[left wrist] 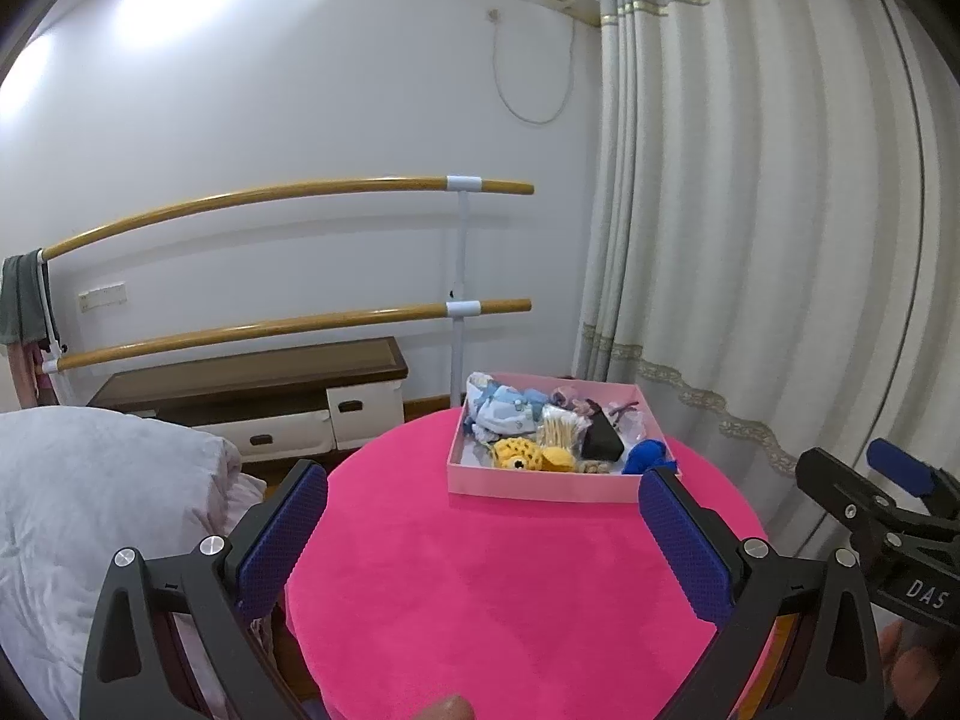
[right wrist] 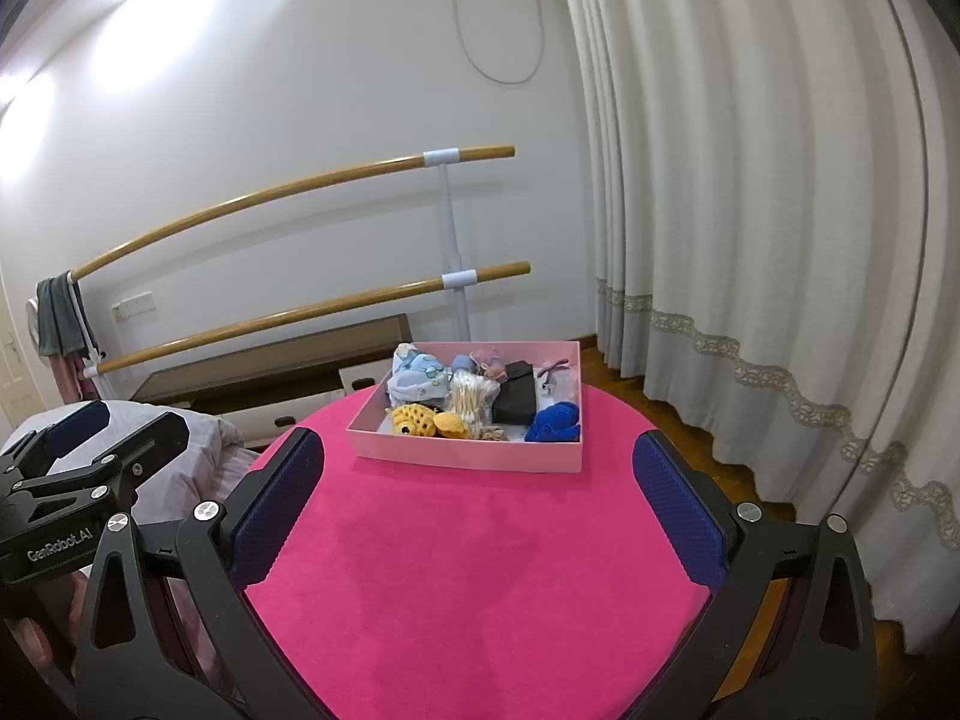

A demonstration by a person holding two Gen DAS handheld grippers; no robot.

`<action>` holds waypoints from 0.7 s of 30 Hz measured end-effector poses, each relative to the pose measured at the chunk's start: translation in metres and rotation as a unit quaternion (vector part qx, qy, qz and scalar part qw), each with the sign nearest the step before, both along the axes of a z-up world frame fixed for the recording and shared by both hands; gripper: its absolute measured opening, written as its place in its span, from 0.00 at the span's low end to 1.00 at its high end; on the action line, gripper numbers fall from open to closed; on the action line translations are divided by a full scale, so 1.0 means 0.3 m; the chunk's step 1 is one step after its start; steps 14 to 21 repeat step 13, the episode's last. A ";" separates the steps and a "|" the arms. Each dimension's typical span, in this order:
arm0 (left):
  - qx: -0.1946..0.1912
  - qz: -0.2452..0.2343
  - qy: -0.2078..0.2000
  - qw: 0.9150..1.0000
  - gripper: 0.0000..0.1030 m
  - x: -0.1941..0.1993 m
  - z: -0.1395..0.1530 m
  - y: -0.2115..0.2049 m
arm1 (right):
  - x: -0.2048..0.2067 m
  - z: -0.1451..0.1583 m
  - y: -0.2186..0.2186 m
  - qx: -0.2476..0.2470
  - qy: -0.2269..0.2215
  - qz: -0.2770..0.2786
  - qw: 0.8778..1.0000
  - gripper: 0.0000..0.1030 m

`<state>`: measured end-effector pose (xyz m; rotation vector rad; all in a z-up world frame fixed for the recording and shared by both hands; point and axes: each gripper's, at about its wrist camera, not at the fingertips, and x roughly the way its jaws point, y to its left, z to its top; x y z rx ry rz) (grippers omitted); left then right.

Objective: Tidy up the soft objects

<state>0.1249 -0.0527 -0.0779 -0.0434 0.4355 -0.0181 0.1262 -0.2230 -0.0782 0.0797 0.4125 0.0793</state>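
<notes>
Pink-covered round desk [right wrist: 480, 570] fills the foreground; both the left hand-held gripper [left wrist: 483, 531] and the right hand-held gripper [right wrist: 480, 501] hover spread wide, empty. Straight ahead, well apart, sits the pink box [right wrist: 468, 455] of soft toys, seemingly nearer the right one.

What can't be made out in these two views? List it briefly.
- Floor of the pink box: left wrist view, hidden by its near wall and the things piled inside.
- Small items in the box's far corner: right wrist view, too small to identify.
- Table near edge: both views, covered by the open left gripper and right gripper.
- Cabinet: left wrist view, partly hidden by the bedding.
</notes>
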 end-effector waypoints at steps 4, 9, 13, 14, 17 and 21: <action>0.000 0.000 -0.003 1.000 1.00 -0.003 0.004 -0.007 | 0.001 0.002 0.005 -0.002 -0.002 0.001 1.000 1.00; -0.006 0.000 -0.004 1.000 1.00 -0.002 0.001 -0.003 | 0.004 0.005 0.005 -0.003 -0.001 0.003 1.000 1.00; -0.011 0.002 -0.008 1.000 1.00 0.000 0.004 -0.001 | 0.008 0.008 0.002 -0.001 0.000 0.004 1.000 1.00; -0.011 0.002 -0.008 1.000 1.00 0.000 0.004 -0.001 | 0.008 0.008 0.002 -0.001 0.000 0.004 1.000 1.00; -0.011 0.002 -0.008 1.000 1.00 0.000 0.004 -0.001 | 0.008 0.008 0.002 -0.001 0.000 0.004 1.000 1.00; -0.011 0.002 -0.008 1.000 1.00 0.000 0.004 -0.001 | 0.008 0.008 0.002 -0.001 0.000 0.004 1.000 1.00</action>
